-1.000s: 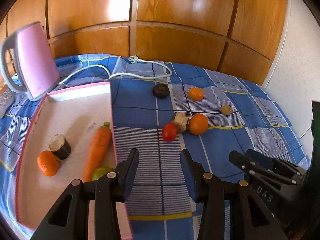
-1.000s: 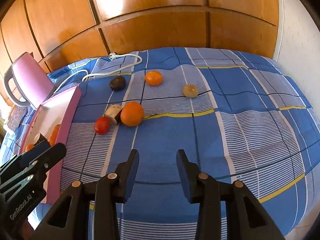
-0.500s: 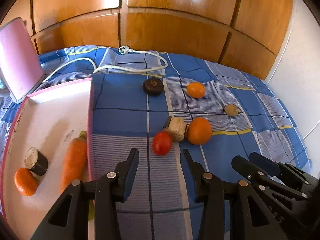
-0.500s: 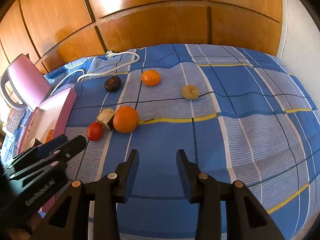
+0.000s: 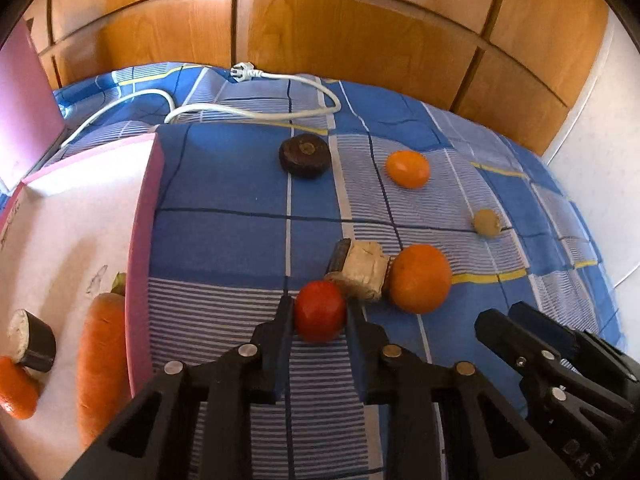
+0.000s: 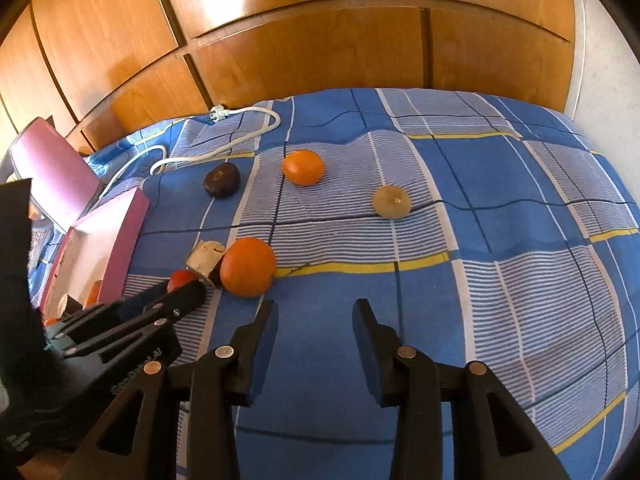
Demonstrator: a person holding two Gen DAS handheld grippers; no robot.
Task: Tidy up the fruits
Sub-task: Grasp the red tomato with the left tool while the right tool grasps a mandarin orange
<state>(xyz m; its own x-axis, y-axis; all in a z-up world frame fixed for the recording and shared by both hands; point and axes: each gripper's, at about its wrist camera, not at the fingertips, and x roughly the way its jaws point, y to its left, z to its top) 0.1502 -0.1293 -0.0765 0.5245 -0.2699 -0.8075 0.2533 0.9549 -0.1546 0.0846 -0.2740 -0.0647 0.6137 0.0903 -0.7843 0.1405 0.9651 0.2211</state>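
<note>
At the far left of the left wrist view the pink tray (image 5: 138, 264) already holds a carrot (image 5: 100, 364), a small orange fruit (image 5: 16, 390) and a dark-skinned cut piece (image 5: 32, 340), so the sorting looks partly done. Just right of the tray's rim, the left gripper (image 5: 320, 312) has its two pads pressed against the sides of a red tomato (image 5: 320, 310) that sits on the blue checked bedcover (image 5: 224, 236); the tomato touches a pale, corky chunk (image 5: 362, 270), which in turn leans on a large orange (image 5: 420, 278). Further back lie a dark round fruit (image 5: 305, 156), a smaller orange (image 5: 407, 169) and a little tan fruit (image 5: 486, 223). At the right, the right gripper (image 6: 316, 320) hovers with fingers spread and nothing between them, pointed at bare cover near the large orange. The step in hand reads as picking up the tomato; the next move likely calls for lifting it clear without nudging the chunk, then carrying it left over the tray rim to a free spot
</note>
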